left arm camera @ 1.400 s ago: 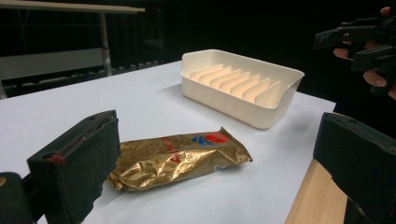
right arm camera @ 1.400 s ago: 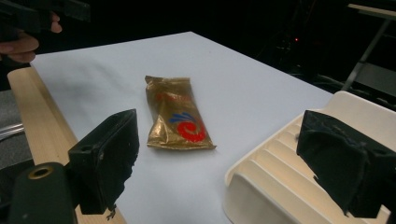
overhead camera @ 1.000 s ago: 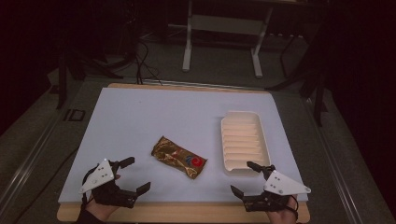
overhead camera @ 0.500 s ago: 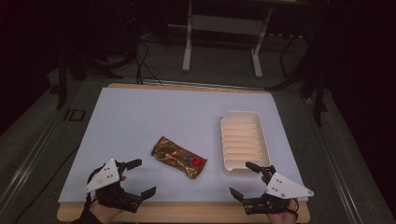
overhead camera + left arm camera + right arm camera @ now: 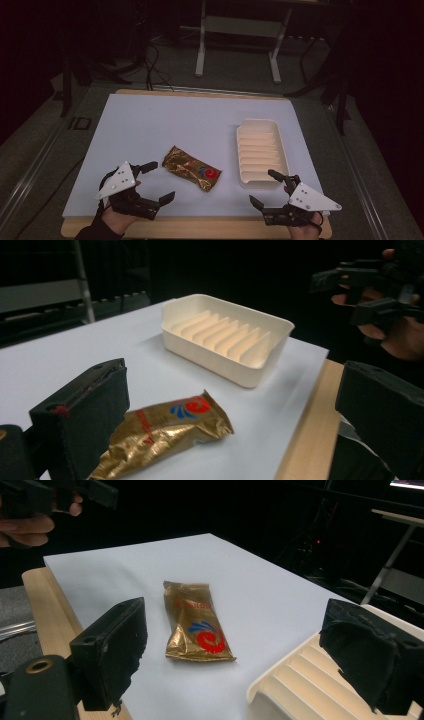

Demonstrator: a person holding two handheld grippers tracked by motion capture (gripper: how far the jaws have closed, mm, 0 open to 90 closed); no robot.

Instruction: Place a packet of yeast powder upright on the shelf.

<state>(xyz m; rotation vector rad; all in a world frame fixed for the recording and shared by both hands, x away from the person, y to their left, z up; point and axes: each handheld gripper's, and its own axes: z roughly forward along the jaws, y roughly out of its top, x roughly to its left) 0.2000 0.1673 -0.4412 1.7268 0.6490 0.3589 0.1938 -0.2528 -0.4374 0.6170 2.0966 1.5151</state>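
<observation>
Gold foil snack packet lies beside ribbed cream plastic tray; 2 wide-open, empty grippers, left and right, probably preparing to grasp.

Left gripper and right gripper gape wide.

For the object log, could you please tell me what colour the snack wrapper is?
The snack wrapper is shiny gold with a red-and-blue swirl logo, clearest in the right gripper view.

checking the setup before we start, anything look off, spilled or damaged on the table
Nothing stands out. The gold snack packet lies flat on the white sheet, at an angle and a little crinkled, with no tear or spill visible. The cream ribbed tray sits upright and empty beside it. The left claw and right claw are open, touching neither.
</observation>
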